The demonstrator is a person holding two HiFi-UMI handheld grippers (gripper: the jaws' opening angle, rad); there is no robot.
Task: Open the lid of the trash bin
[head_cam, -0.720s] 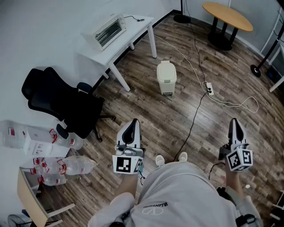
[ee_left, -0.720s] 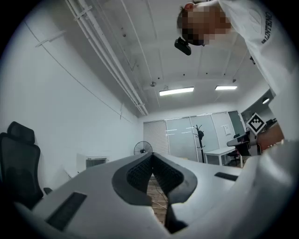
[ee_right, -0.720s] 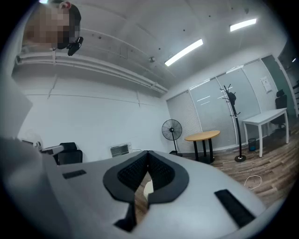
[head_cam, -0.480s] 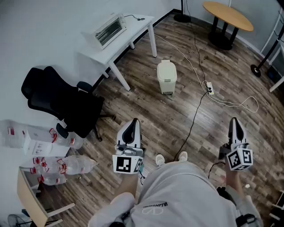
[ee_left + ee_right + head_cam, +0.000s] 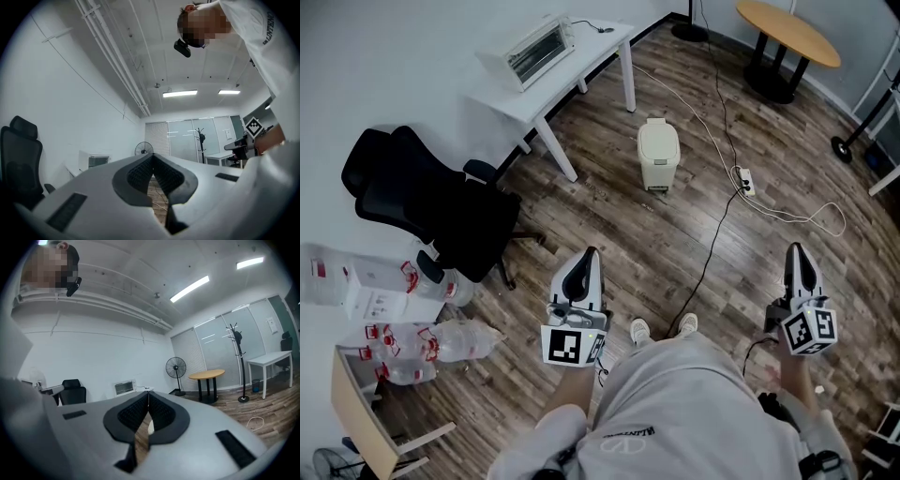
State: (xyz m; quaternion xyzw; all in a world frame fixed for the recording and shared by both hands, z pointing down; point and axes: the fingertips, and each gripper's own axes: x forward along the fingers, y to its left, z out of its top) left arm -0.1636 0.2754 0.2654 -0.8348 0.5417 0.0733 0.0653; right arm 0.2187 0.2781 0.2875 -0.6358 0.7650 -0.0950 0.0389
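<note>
Left hand-held gripper (image 5: 588,253) closed (right (image 5: 794,247) too), bin (image 5: 659,150) shut

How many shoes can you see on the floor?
2. The left shoe and the right shoe stand side by side on the wooden floor, just ahead of the person; the shirt hides their heels.
</note>
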